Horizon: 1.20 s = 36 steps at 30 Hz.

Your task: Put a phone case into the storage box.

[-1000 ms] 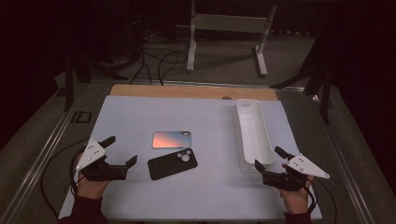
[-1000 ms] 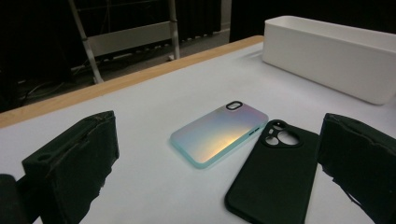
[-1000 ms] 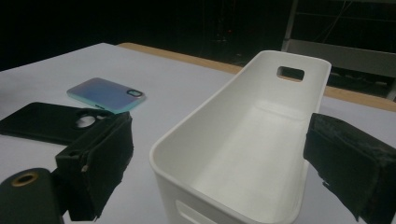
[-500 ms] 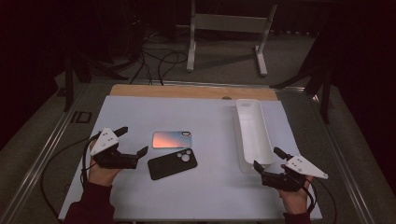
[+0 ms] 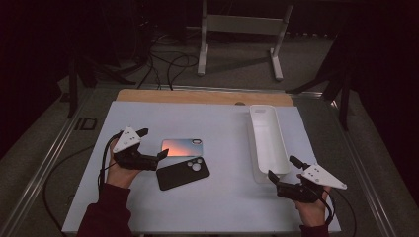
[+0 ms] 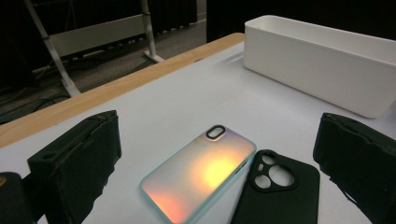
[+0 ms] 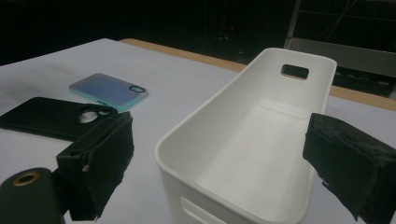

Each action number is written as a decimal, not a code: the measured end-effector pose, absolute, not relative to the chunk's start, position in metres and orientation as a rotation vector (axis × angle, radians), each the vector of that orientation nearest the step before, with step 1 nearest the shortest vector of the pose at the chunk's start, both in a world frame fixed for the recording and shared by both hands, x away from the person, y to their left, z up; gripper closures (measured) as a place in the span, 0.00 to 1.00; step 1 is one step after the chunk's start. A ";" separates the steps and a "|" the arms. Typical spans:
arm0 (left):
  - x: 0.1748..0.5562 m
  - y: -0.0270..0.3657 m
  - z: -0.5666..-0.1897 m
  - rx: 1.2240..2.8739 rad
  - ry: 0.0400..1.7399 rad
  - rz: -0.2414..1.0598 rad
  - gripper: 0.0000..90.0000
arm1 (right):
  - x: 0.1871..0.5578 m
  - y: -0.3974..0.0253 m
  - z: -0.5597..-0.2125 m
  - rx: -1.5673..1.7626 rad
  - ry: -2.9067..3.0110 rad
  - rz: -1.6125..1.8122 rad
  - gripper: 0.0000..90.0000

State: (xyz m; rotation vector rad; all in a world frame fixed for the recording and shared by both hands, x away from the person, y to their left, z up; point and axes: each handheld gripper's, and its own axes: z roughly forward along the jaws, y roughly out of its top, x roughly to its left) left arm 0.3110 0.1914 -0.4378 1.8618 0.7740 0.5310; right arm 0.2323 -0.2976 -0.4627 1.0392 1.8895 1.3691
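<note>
On the pale table mat, the left gripper hovers with jaws spread wide, just beside the iridescent translucent phone case, which touches the matte black phone case. Well apart, the right gripper, also wide, holds nothing at the long white plastic bin.

No writing, label, brand or number can be read anywhere: the iridescent phone case, the black phone case, the white bin and the counter all carry plain surfaces.
</note>
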 end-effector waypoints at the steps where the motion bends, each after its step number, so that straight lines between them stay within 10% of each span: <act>1: 0.312 0.190 -0.438 1.861 0.776 0.527 0.01 | 0.232 -0.298 -0.463 1.039 1.888 1.370 0.09; 26: 0.354 0.144 -0.452 1.932 0.784 0.438 0.09 | 0.232 -0.297 -0.463 1.035 1.896 1.360 0.09; 32: 0.360 0.129 -0.456 1.973 0.781 0.431 0.20 | 0.232 -0.296 -0.463 1.035 1.900 1.359 0.09; 36: 0.366 0.121 -0.461 2.009 0.755 0.383 0.46 | 0.233 -0.297 -0.464 1.034 1.899 1.360 0.09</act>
